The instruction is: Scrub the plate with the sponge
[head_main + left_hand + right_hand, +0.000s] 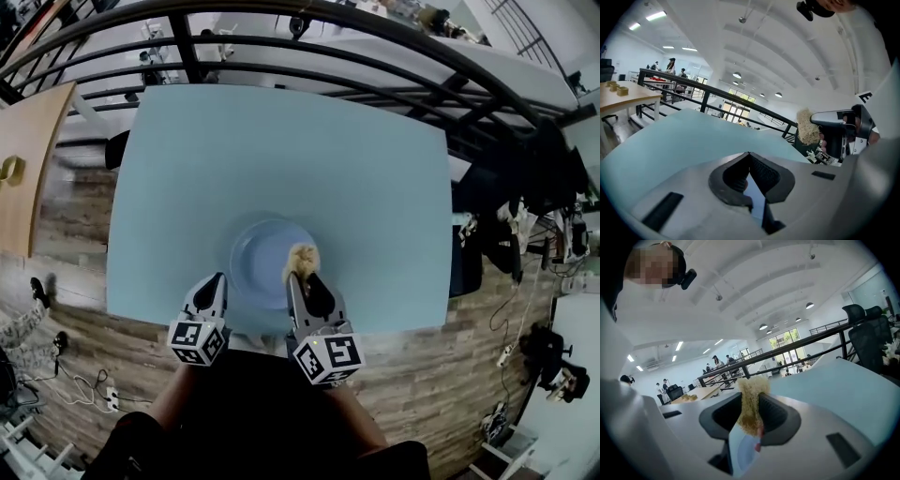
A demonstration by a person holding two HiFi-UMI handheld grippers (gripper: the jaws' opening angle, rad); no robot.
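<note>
R gripper [306, 284] clamped on sponge [302, 257] over plate [255, 261]; L gripper [216, 283] jaws together, empty. Risk: unheld plate slides on table [281, 150] when scrubbed.

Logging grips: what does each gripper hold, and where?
Right gripper pinches the tan fibrous sponge by one end; left gripper seems shut on the pale blue round plate at its left rim.

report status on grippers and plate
Left gripper shut on plate rim. Right gripper shut on sponge, sponge over the plate. Nothing in the way.
</note>
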